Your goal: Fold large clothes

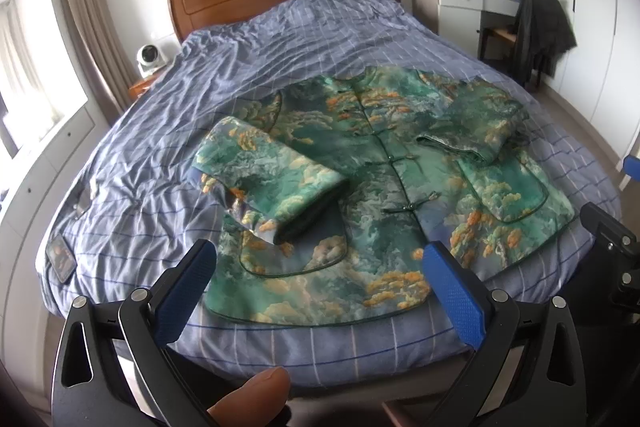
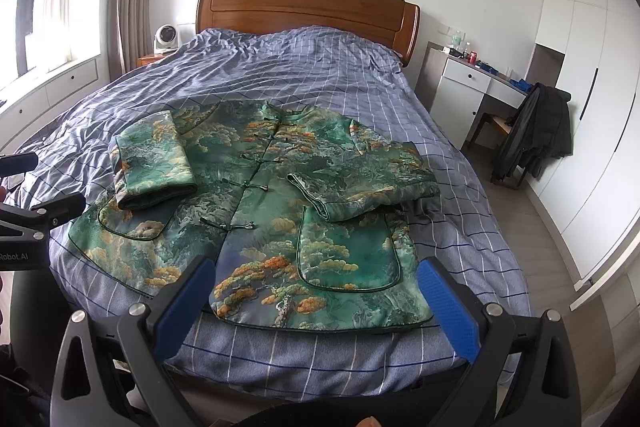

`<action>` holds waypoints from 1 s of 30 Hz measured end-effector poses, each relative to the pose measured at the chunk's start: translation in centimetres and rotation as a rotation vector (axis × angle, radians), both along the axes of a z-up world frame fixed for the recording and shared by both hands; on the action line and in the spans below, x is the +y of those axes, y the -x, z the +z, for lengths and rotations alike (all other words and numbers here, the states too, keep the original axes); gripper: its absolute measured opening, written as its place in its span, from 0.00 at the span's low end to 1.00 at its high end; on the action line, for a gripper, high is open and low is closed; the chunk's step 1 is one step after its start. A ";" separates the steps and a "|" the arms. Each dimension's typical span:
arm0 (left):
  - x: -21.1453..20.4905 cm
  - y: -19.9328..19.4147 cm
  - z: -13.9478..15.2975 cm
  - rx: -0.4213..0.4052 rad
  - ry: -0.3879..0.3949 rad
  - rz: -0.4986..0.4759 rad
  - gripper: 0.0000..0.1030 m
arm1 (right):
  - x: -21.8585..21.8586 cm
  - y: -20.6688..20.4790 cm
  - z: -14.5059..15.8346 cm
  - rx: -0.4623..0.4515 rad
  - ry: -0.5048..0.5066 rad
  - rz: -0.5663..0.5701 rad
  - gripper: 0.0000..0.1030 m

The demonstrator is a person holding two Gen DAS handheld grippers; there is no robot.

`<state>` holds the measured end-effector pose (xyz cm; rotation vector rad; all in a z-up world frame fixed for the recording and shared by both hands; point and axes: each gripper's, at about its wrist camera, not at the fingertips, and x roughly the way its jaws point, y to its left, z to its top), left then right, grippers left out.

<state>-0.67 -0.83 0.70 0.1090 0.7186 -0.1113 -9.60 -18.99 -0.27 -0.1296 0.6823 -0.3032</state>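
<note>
In the left wrist view, the left tool point(image 1: 318, 259) is hovering with its jaws spread wide and empty above the hem of the green patterned jacket point(image 1: 384, 183), which is lying flat, front up, on the bed point(image 1: 160, 131) with both sleeves folded inward. In the right wrist view, the right tool point(image 2: 316, 277) is likewise hanging spread and empty over the jacket's point(image 2: 264, 203) hem, near the bed's point(image 2: 320, 67) foot.

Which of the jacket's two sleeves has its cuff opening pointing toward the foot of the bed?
The sleeve on the window side: its dark open cuff faces the bed's foot. The other sleeve, on the desk side, points its cuff inward toward the button line.
</note>
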 end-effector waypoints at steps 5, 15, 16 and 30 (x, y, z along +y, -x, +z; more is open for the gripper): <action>-0.1 0.1 -0.1 0.004 -0.008 0.001 1.00 | 0.0 0.0 0.0 -0.002 0.002 0.000 1.00; -0.2 0.0 -0.1 0.002 -0.006 0.003 1.00 | 0.1 -0.1 0.0 0.000 0.004 0.001 1.00; 0.2 0.0 0.3 -0.020 -0.003 0.004 1.00 | 0.1 0.0 0.0 0.000 0.004 0.002 1.00; 0.7 -0.5 -0.7 0.023 -0.042 0.021 1.00 | -1.9 -1.7 0.6 -0.052 0.049 0.145 1.00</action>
